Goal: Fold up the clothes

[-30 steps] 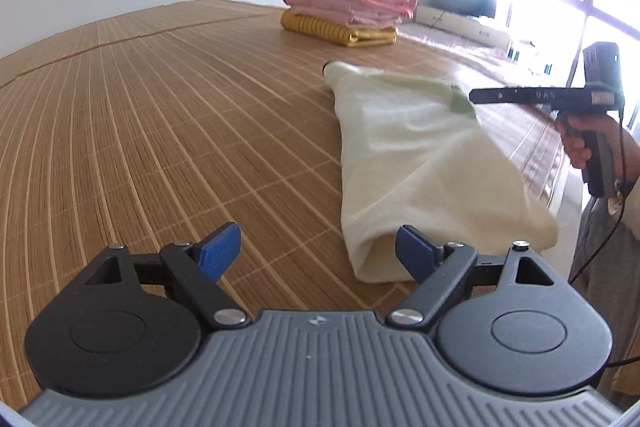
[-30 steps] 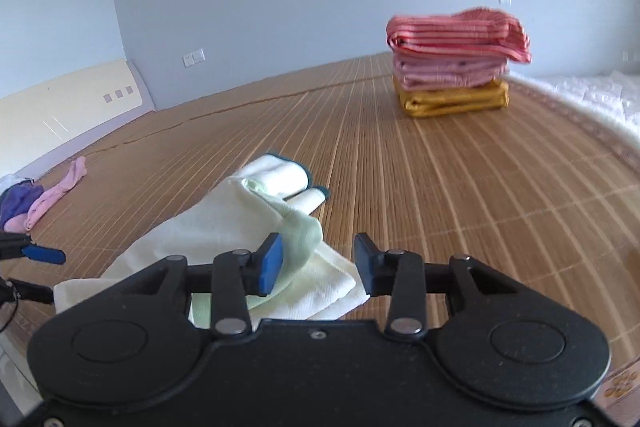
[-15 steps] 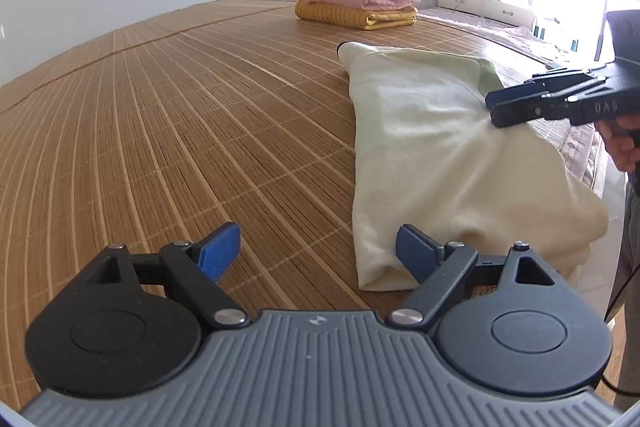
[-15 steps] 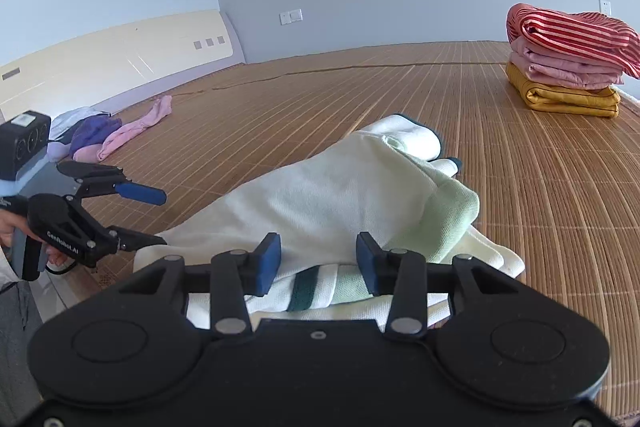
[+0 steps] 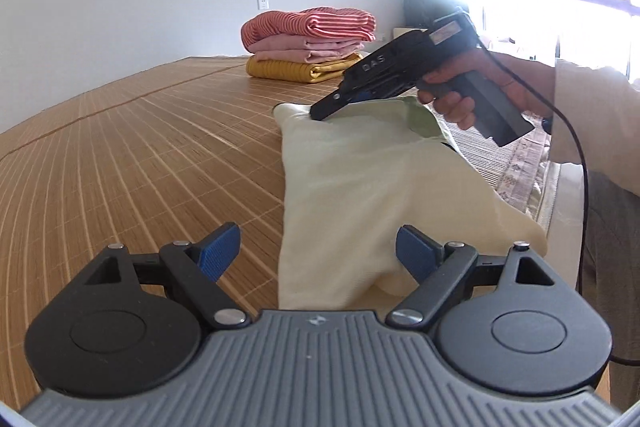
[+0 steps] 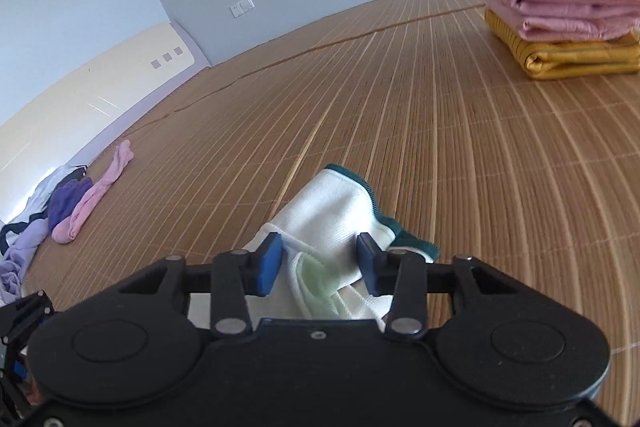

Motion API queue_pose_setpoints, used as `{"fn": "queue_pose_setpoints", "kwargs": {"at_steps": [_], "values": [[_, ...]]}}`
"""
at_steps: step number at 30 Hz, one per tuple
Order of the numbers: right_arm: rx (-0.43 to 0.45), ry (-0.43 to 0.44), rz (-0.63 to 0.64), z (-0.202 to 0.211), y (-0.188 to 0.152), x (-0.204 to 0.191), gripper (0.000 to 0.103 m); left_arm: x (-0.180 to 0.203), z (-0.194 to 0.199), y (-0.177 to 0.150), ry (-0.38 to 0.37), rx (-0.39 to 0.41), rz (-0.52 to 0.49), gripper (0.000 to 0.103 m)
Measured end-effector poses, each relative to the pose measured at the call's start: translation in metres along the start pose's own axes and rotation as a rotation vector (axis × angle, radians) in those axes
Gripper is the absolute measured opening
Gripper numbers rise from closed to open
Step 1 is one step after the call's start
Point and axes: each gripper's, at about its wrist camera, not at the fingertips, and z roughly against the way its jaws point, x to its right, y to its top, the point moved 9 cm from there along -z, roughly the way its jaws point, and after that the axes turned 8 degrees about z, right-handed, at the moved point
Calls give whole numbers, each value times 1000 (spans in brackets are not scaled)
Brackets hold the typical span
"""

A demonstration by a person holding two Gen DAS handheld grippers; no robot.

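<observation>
Mid-frame, left view: right claw [image 5: 320,113] now down at far end of cream garment [image 5: 360,187], was hovering 0.5 s ago | both claws open, left claw [image 5: 318,247] at near hem | fold grip likely next.

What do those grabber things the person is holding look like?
Each hand-held gripper is black with a ribbed grey top and two fingers with blue pads. The other one has a pistol handle, the letters DAS, and a black cable. A pale sleeve shows.
</observation>
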Motion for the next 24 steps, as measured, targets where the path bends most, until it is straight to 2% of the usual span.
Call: {"fn": "queue_pose_setpoints", "kwargs": {"at_steps": [1,3,5,8,11,13,16,18,20,22,24], "values": [[22,8,7,4,3,-1,19,5,-3,-3,-12,-17,-17,89],[77,13,18,15,11,-3,14,13,-11,-10,-17,-59,-58,89],[128,2,29,27,20,-4,14,17,-14,-14,-13,-65,-85,89],[88,-79,116,19,18,-1,14,16,-14,-15,-21,-69,-75,89],[37,-127,151,11,8,0,19,14,-14,-14,-22,-63,-66,89],[18,-159,172,10,4,0,26,12,-10,-10,-9,-47,-75,89],[102,-190,216,45,13,-12,32,2,-1,0,15,18,-19,89],[134,-115,241,62,6,-33,34,-6,4,6,35,53,24,89],[142,-44,265,72,-5,-54,42,-15,-1,8,66,46,57,89],[95,-18,286,68,-28,-65,44,-19,-3,5,82,23,58,89],[42,-51,313,67,-51,-62,43,-22,-4,2,94,-6,48,89]]}}
